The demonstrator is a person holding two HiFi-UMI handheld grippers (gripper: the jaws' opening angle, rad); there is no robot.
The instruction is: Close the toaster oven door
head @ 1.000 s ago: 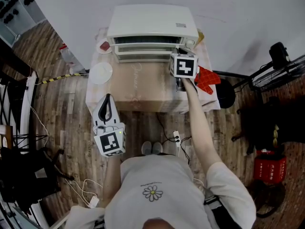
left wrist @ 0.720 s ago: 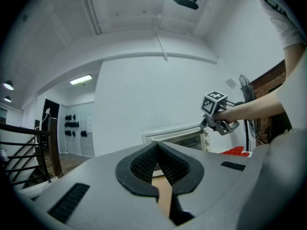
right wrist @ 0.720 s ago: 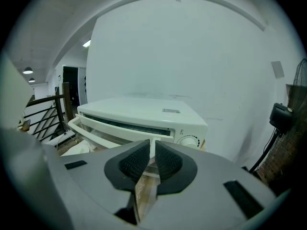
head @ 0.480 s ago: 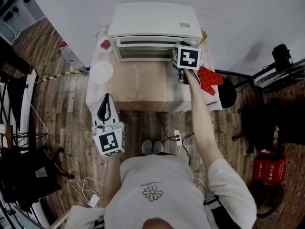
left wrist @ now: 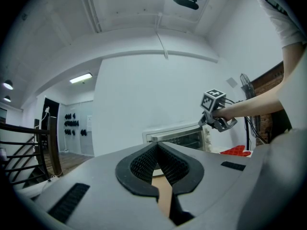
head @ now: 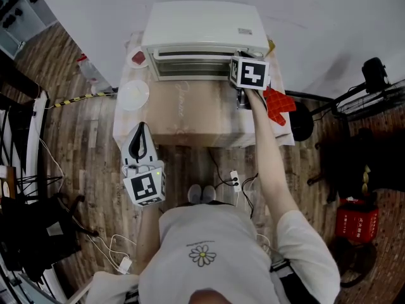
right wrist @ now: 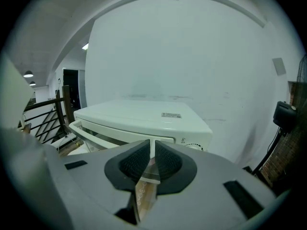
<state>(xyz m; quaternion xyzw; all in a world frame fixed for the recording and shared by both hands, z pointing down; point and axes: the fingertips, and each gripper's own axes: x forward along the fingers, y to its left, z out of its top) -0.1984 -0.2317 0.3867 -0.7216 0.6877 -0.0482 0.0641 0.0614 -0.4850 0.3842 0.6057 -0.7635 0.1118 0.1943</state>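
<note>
A white toaster oven (head: pixel 202 30) stands at the back of the table, its glass door (head: pixel 190 65) swung up almost flush with the front. My right gripper (head: pixel 238 65) is at the door's right end. In the right gripper view the jaws (right wrist: pixel 153 152) stand nearly together, with the right end of the white door handle (right wrist: pixel 91 133) in the narrow gap. My left gripper (head: pixel 140 128) hangs off the table's front left edge, shut with nothing in it (left wrist: pixel 156 150). The left gripper view shows the oven (left wrist: pixel 177 138) and the right gripper (left wrist: pixel 207 121) far ahead.
On the brown-covered table (head: pixel 183 116) lie a white plate (head: pixel 133 95), a small dish with something red (head: pixel 138 59) and a red mitt (head: pixel 276 103). A power strip (head: pixel 233 181) and cables lie on the wooden floor. Black stands (head: pixel 373 87) crowd the right.
My right gripper has moved up and toward the oven, and the door has swung with it from partly open to nearly closed. The left gripper has barely moved.
</note>
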